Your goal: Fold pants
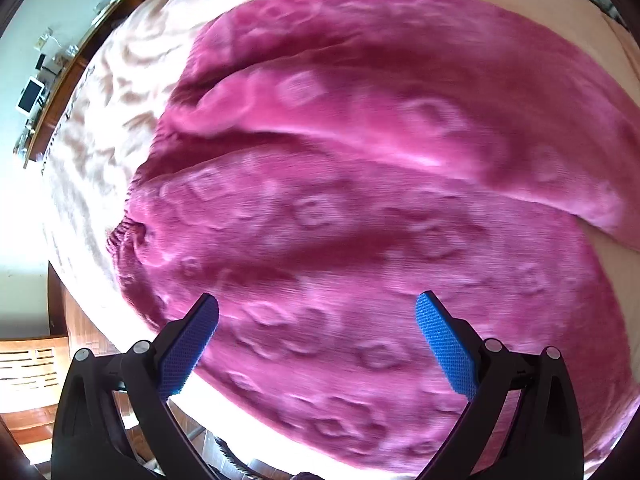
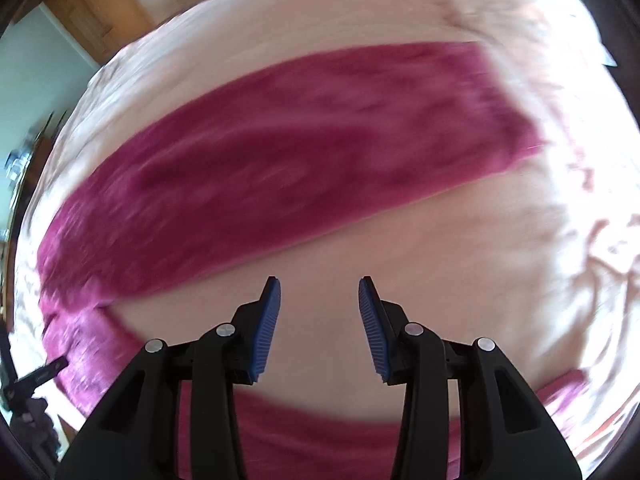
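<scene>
Basically both views look steeply down on a bed with a pale peach bedsheet [image 2: 460, 248], magenta fleece pants [image 1: 360, 220] spread on it. Motion blur in both, worse in the right wrist view.

Left tool [image 1: 318, 312]: jaws spread wide, blue pads [image 1: 192, 344] bare, nothing between them. It hangs over the pants near their lower edge; contact with the cloth cannot be told. Gathered waistband [image 1: 120, 236] sits at the left end of the pants, with wrinkled sheet beyond it up to the bed's left edge. Past that edge is a wooden shelf [image 1: 52, 112] with small clutter, and wooden furniture [image 1: 28, 364] at lower left. One pant leg overlaps the other along a ridge running across the middle, and the two part at right with sheet showing in the gap.

Right tool [image 2: 320, 292]: jaws apart at a moderate gap, nothing between them, over bare sheet between the two pant legs. Upper leg [image 2: 280, 168] runs diagonally, its hem [image 2: 508, 104] at upper right; its lower edge lies just beyond the fingertips. The other leg [image 2: 304, 436] passes under the tool body at the bottom. Free sheet is wide open to the right and beyond the upper leg. Left tool's tip [image 2: 40, 376] shows at far left.
</scene>
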`<state>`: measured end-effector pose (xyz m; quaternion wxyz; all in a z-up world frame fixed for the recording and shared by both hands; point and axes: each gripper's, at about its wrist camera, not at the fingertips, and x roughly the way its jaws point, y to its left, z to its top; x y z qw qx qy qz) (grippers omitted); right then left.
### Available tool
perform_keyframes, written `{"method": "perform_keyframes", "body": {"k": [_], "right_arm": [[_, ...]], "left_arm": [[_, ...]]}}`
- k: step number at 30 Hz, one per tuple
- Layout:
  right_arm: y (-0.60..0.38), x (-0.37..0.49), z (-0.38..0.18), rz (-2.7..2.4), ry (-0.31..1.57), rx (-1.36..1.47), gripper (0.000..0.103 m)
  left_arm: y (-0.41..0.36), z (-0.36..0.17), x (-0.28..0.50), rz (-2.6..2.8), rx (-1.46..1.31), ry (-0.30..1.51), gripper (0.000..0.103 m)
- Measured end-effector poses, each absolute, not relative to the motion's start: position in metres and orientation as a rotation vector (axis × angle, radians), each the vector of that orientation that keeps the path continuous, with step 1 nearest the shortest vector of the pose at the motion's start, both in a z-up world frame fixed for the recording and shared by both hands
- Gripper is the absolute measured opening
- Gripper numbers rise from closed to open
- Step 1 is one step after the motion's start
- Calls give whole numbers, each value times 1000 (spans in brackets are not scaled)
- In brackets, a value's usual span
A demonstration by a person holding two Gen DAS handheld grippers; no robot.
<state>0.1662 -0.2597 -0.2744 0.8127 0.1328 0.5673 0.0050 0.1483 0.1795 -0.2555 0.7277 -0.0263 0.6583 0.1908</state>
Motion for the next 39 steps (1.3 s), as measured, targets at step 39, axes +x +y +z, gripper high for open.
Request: {"method": "perform_keyframes", "body": {"k": [39], "right_arm": [[-37, 177, -279, 123, 1343, 202, 43]], "left_arm": [[399, -291, 348, 218, -122, 1370, 98]]}}
